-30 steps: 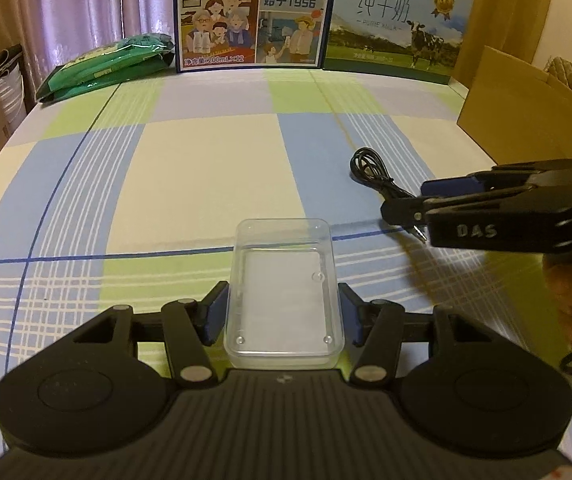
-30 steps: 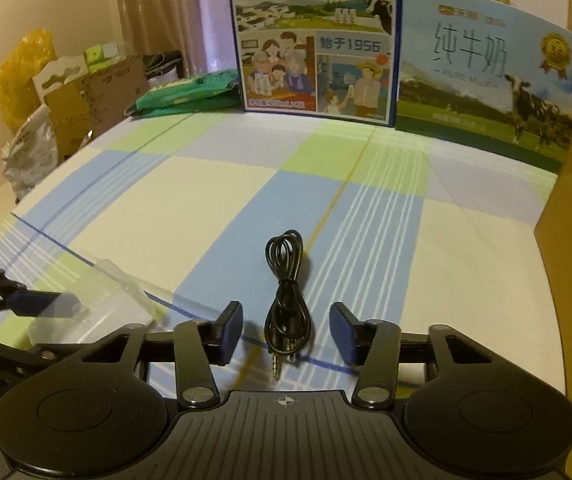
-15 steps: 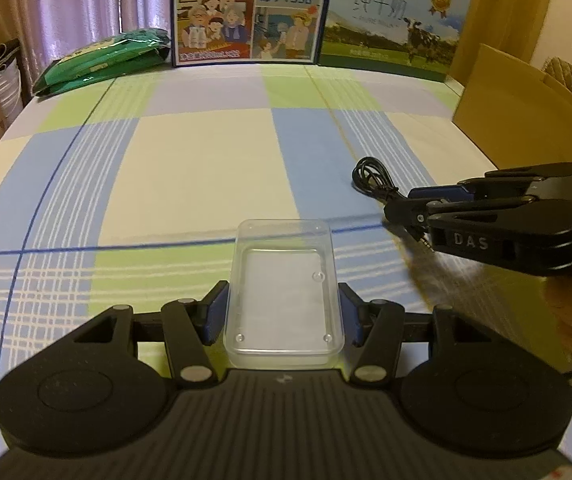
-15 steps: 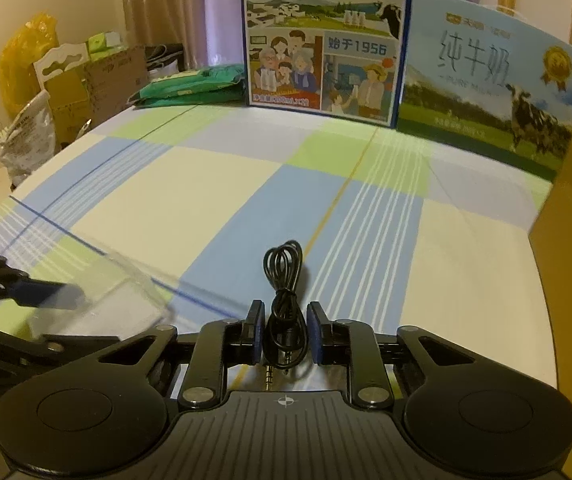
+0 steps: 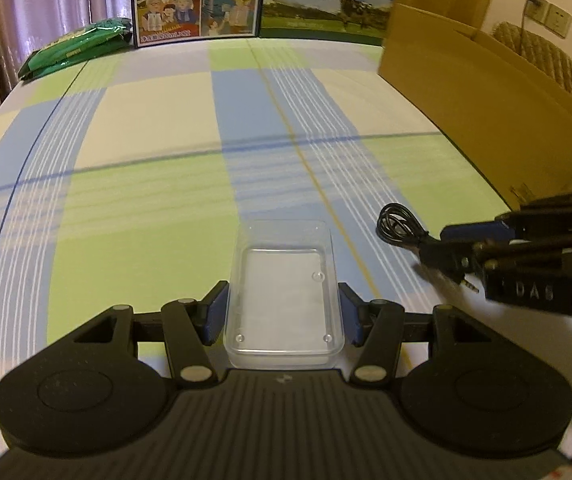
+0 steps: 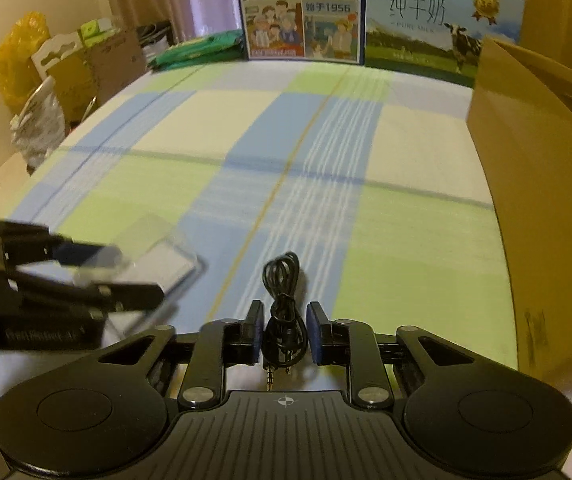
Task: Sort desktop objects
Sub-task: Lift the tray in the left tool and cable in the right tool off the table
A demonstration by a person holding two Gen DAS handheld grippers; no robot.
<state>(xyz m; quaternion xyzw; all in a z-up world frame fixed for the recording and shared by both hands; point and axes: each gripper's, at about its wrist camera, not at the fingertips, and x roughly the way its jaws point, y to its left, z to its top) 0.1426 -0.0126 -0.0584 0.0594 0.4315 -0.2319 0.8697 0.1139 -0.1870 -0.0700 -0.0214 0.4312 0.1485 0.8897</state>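
Cable (image 6: 284,322) bundle pinched in the right tool (image 6: 285,332), beside the clear tray (image 5: 285,292) clamped in the left tool (image 5: 284,310); lower it plugs first, centred over the tray.

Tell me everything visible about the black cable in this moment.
The black cable is a thin, rubbery-looking audio lead, folded into a small bundle with a loop at its far end. Two metal jack plugs poke out at the near end. It sits lengthwise between the jaws of the right gripper, which press on its middle. In the left wrist view the looped end hangs out ahead of that gripper, beside the clear plastic box. Whether it touches the tablecloth cannot be told.
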